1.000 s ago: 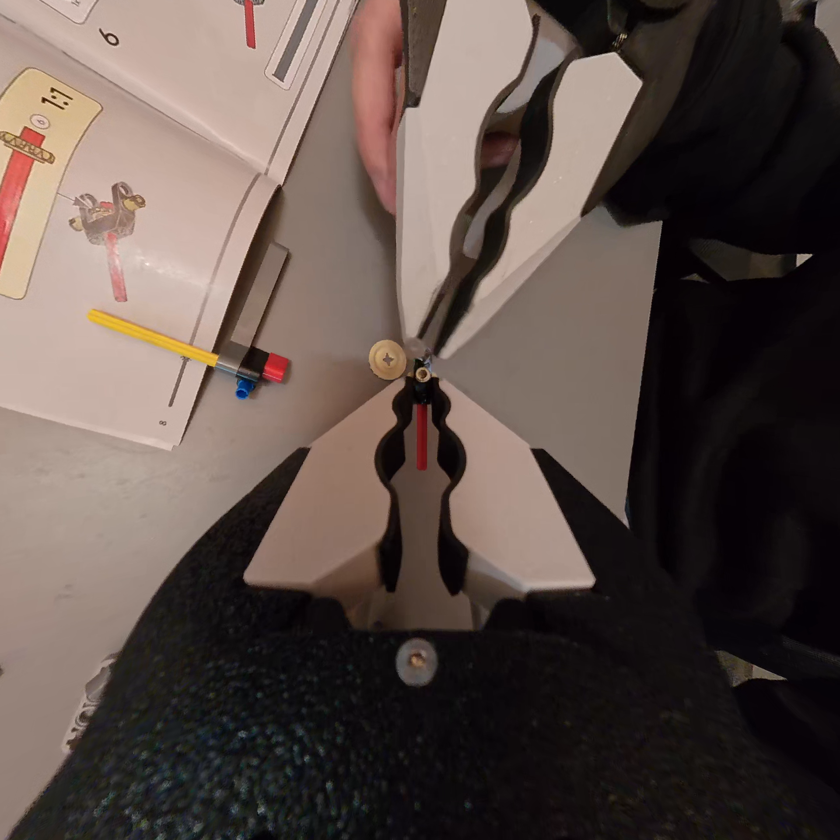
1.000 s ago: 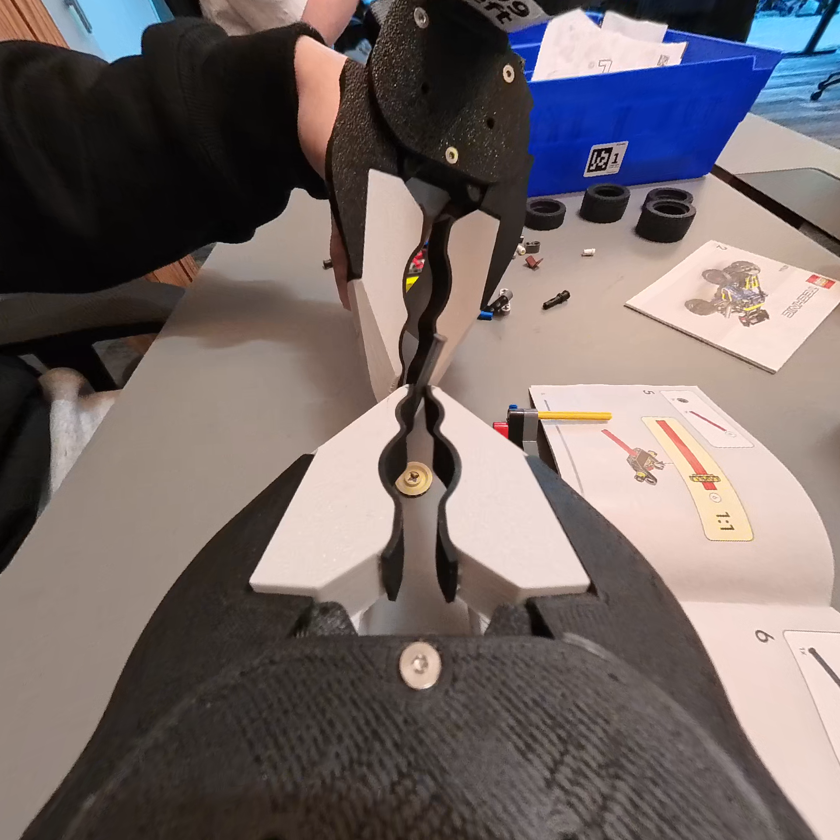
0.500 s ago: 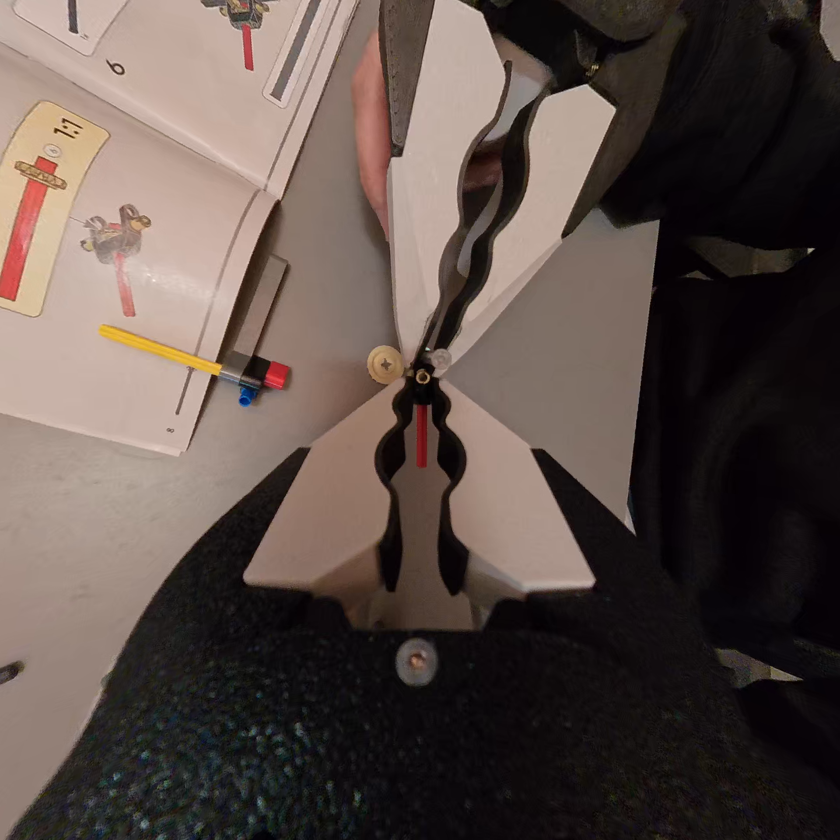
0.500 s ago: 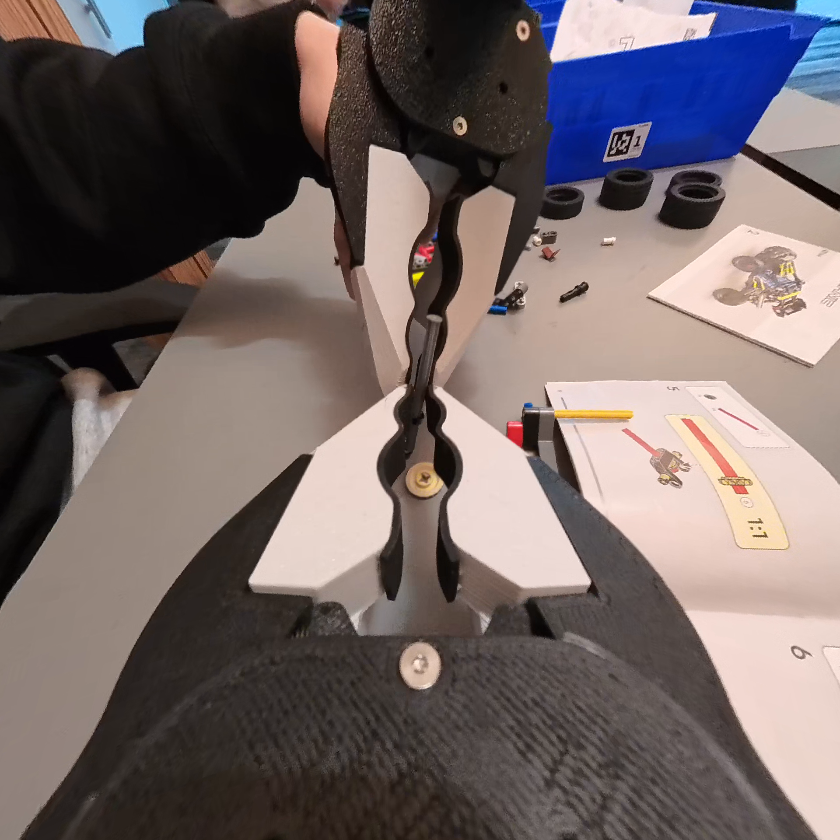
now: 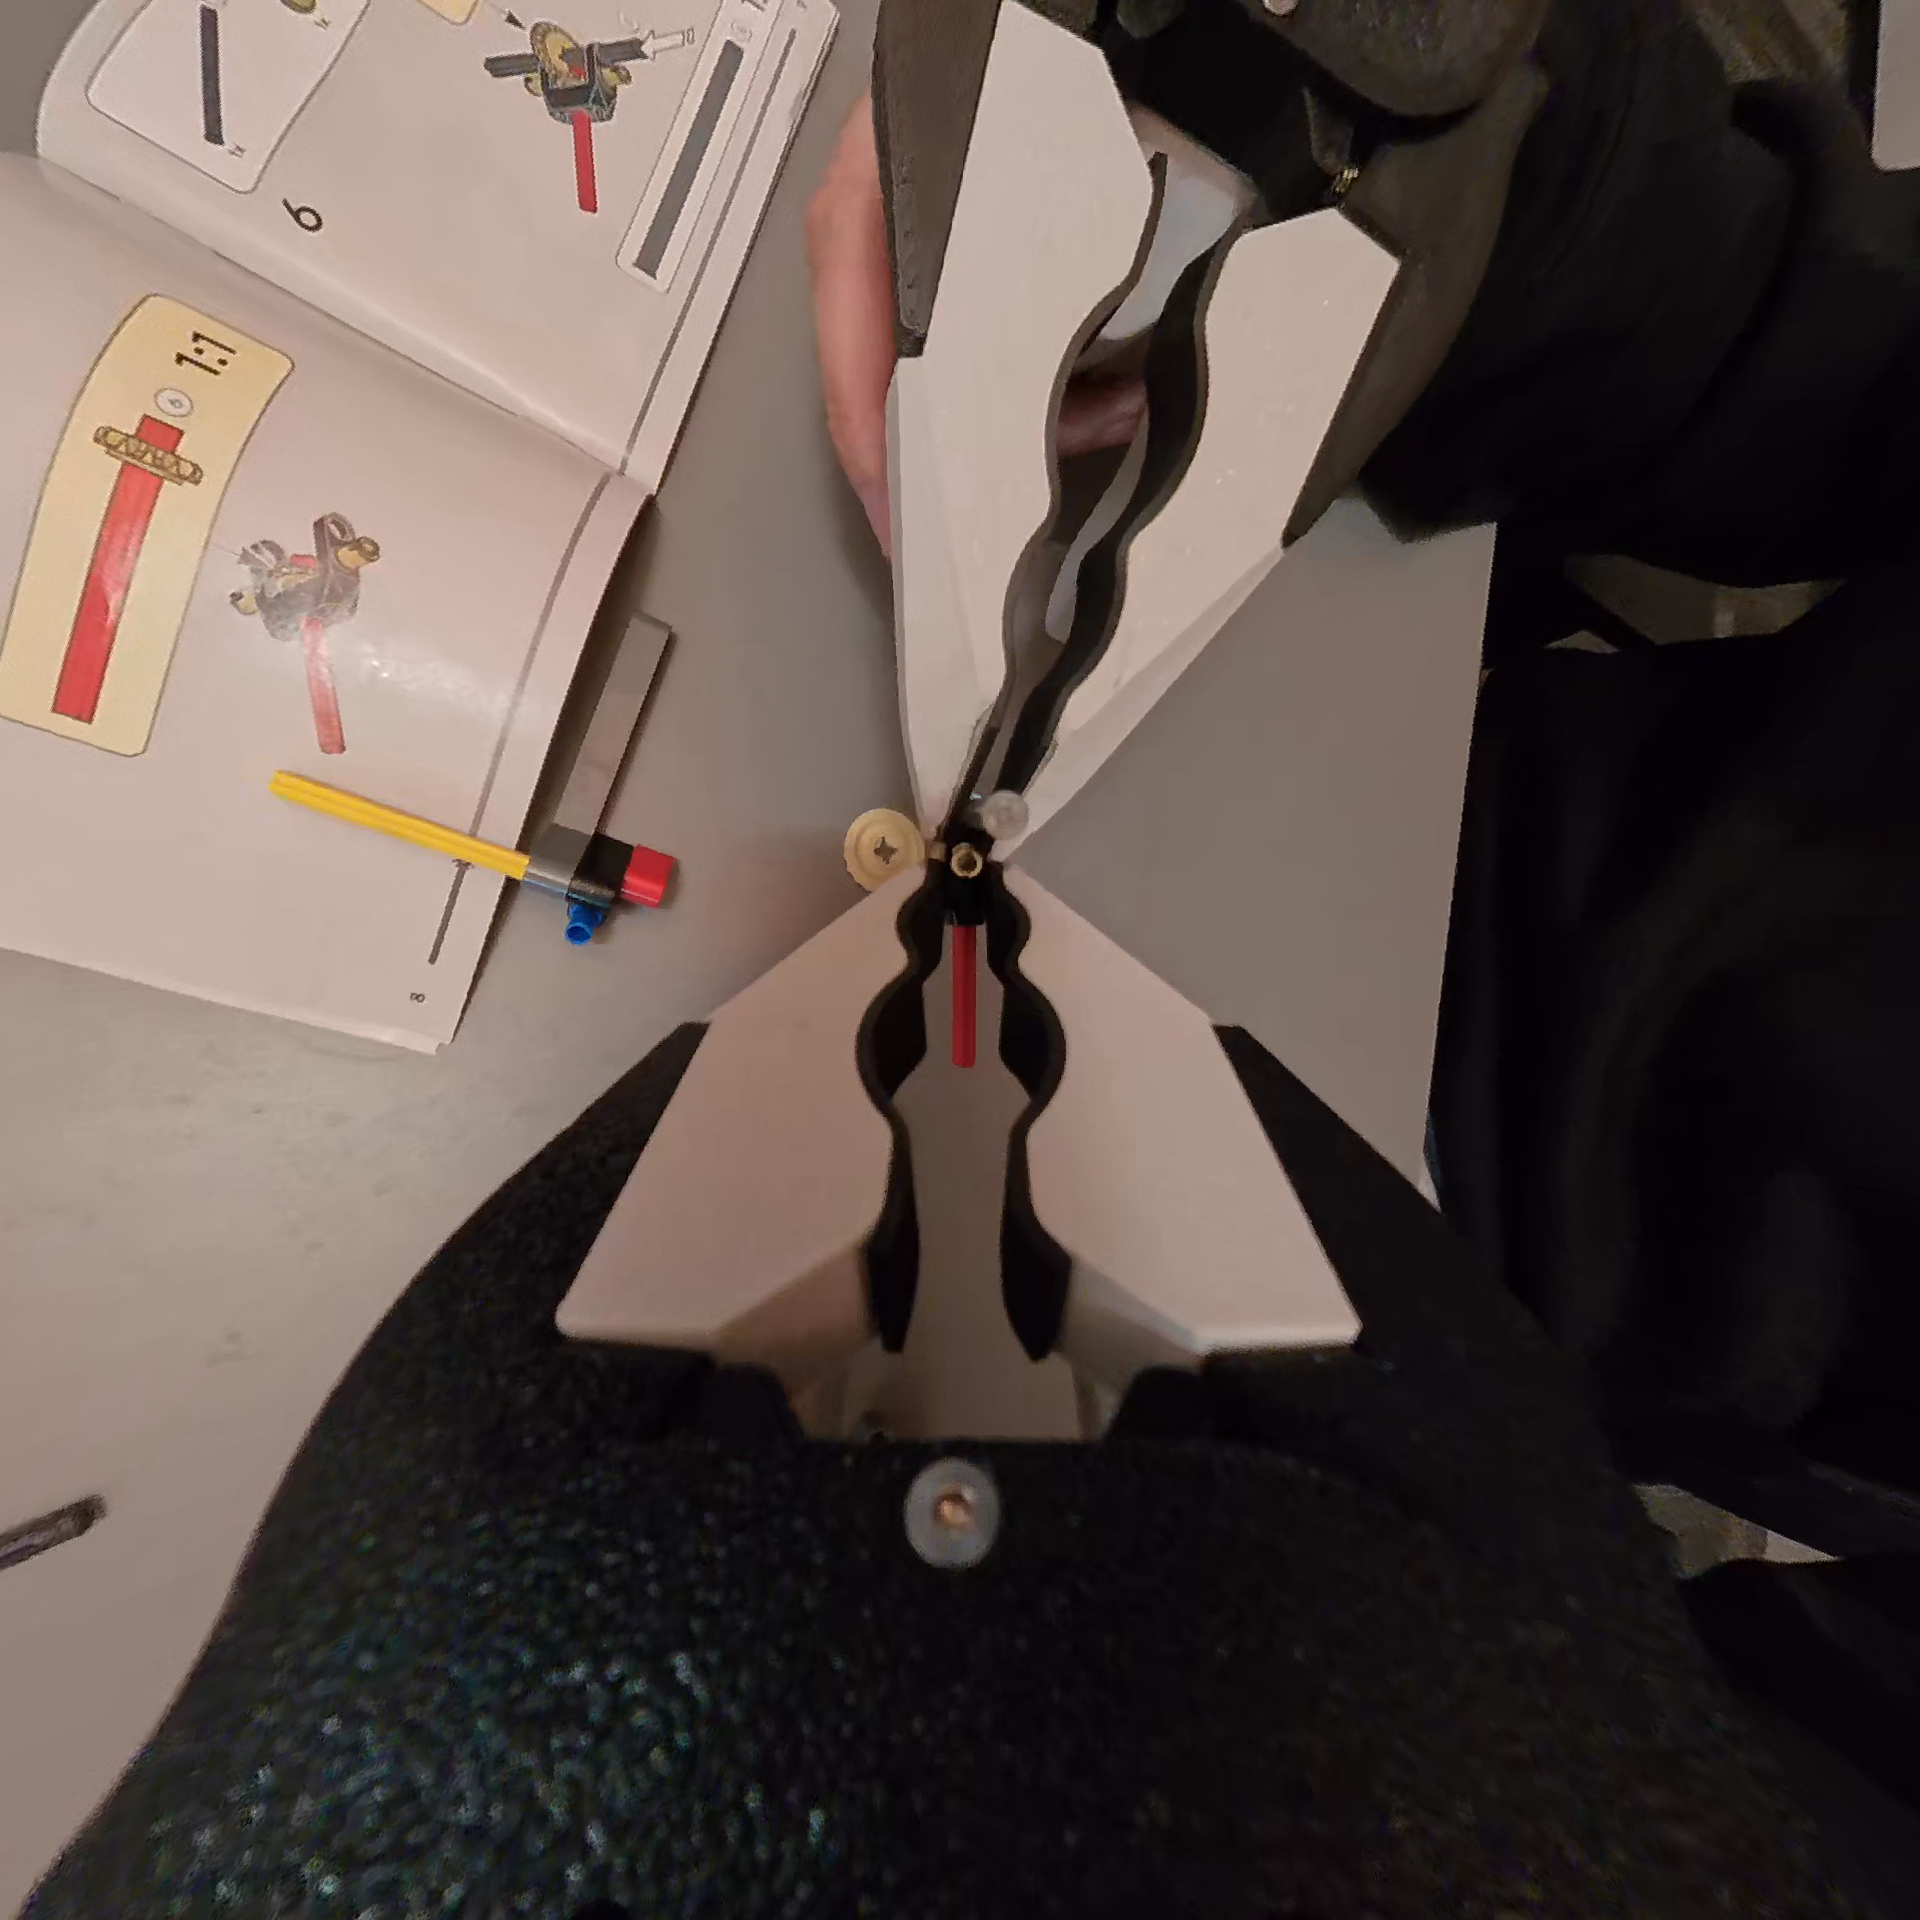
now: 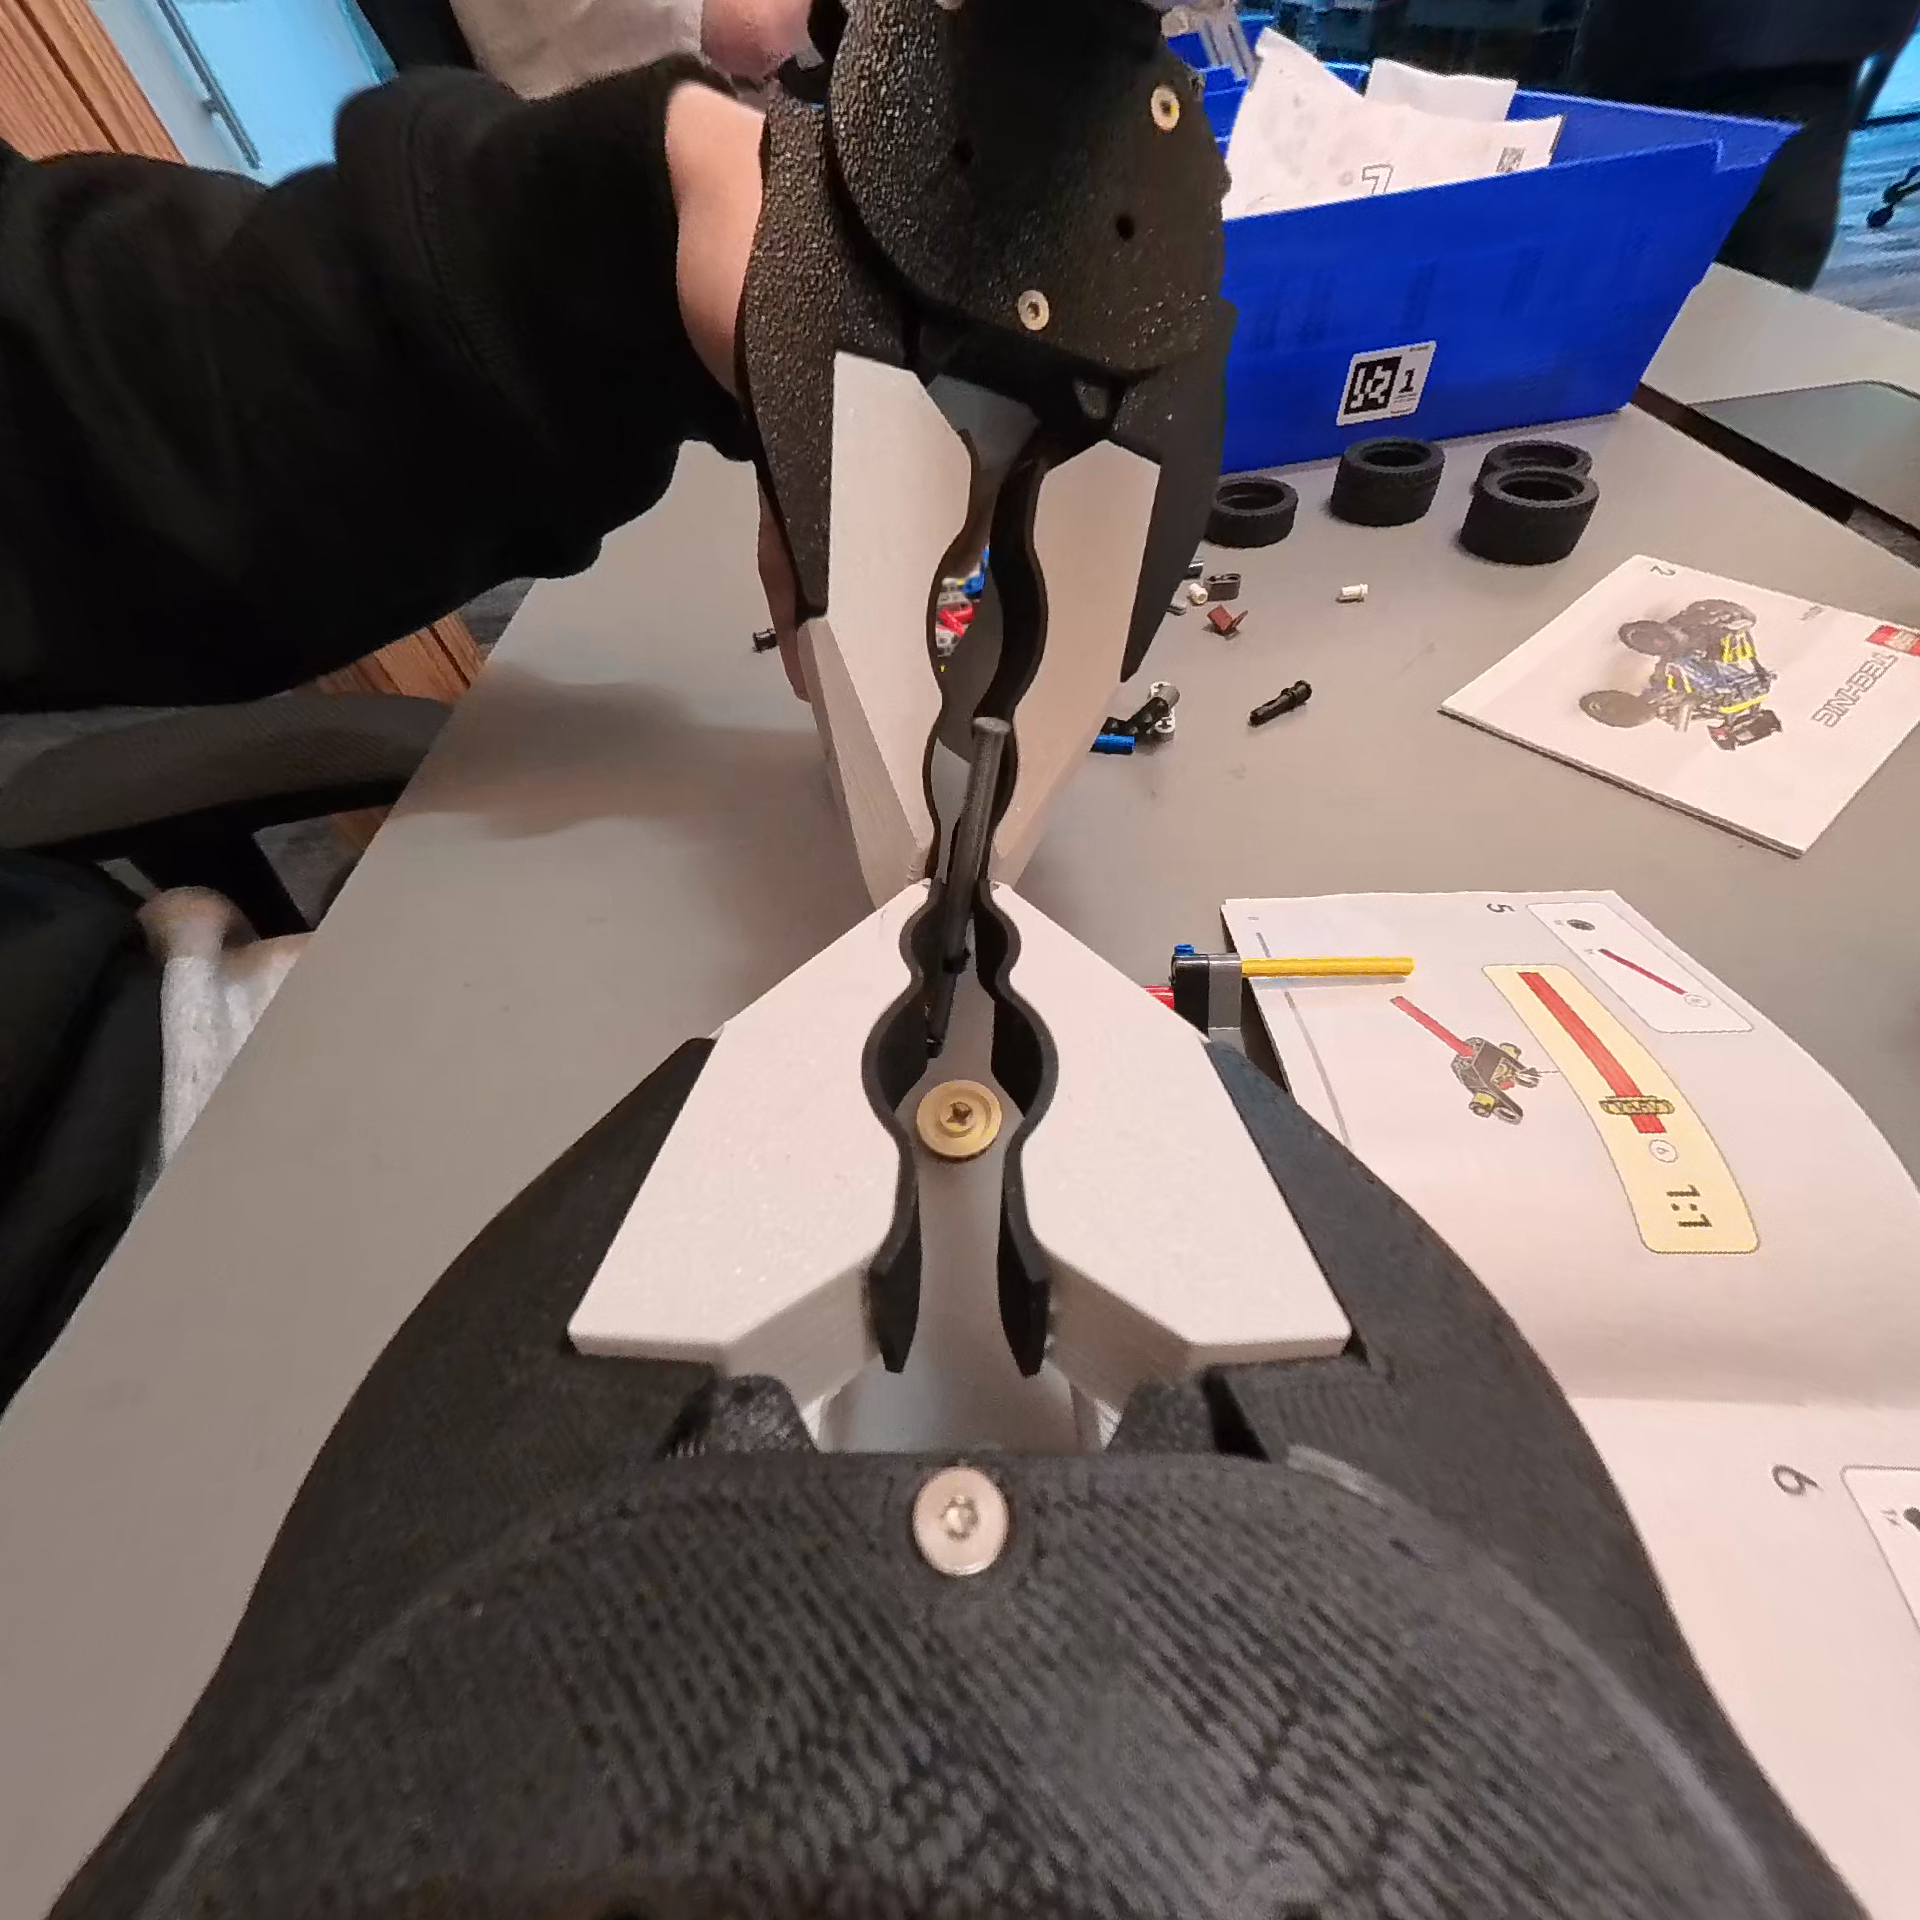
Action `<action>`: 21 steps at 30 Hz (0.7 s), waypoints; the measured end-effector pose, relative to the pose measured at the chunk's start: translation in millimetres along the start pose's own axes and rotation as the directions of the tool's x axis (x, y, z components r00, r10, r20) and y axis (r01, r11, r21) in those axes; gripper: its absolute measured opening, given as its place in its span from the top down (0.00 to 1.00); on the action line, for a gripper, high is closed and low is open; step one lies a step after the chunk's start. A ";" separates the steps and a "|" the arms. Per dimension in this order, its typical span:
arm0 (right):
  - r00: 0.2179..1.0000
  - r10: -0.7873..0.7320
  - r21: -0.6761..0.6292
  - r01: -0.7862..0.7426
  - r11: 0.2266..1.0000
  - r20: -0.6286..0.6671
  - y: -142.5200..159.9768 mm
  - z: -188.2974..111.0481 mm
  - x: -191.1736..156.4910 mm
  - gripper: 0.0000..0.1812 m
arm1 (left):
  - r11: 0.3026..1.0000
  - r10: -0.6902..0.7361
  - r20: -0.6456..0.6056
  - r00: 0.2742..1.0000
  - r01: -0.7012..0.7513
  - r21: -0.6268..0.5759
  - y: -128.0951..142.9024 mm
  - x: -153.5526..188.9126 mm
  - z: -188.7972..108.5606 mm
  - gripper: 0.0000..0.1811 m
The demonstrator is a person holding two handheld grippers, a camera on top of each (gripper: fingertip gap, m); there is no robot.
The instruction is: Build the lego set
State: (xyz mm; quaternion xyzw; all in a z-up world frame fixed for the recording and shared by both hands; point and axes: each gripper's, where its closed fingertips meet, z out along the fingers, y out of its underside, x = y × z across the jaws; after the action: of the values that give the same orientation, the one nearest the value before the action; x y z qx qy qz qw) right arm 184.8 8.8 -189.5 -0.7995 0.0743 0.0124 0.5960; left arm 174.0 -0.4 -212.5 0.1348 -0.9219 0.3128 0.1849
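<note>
Above the grey table, I am holding a small lego assembly tip to tip between my two grippers. My left gripper is clamping narrow on it, its red axle running back between my fingers and a tan gear sticking out at the left of the tips. My right gripper is pinching shut on a black axle, which is slanting up and forward from my tips into the gap of the left gripper opposite. Whether the black axle is already seated in the assembly, I cannot tell.

Just beside the meeting point, an open instruction booklet is lying flat, with a yellow axle sub-assembly resting on its corner, grey, black, red and blue parts at its end. Farther back in the right wrist view, loose small parts, black tyres, a second booklet and a blue bin holding papers are sitting on the table. A black sleeve is reaching in to the left gripper.
</note>
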 end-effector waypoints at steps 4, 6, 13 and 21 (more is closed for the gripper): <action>1.000 0.005 0.004 -0.005 1.000 0.014 0.1 -3.9 -0.7 0.99 | 1.000 0.011 0.003 1.000 -0.011 -0.012 -2.1 1.4 1.1 0.97; 1.000 -0.009 -0.001 0.009 1.000 0.009 0.4 -3.7 -0.6 0.99 | 1.000 0.017 0.011 1.000 -0.016 -0.026 -1.7 0.7 2.0 0.97; 1.000 -0.017 0.003 0.017 1.000 0.006 -2.4 -6.0 -0.3 0.99 | 0.998 0.046 0.044 0.998 -0.043 -0.055 -4.4 0.4 1.1 0.97; 1.000 0.002 0.040 -0.002 0.999 0.001 -6.6 -4.7 1.0 0.99 | 0.997 0.043 0.048 0.998 -0.040 -0.071 -2.6 -1.0 0.7 0.97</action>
State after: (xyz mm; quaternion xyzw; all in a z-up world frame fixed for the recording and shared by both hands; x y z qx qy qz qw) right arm 186.4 6.0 -182.0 -0.7873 0.0747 0.0119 0.6119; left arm 175.6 -2.7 -212.1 0.1168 -0.9391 0.2806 0.1602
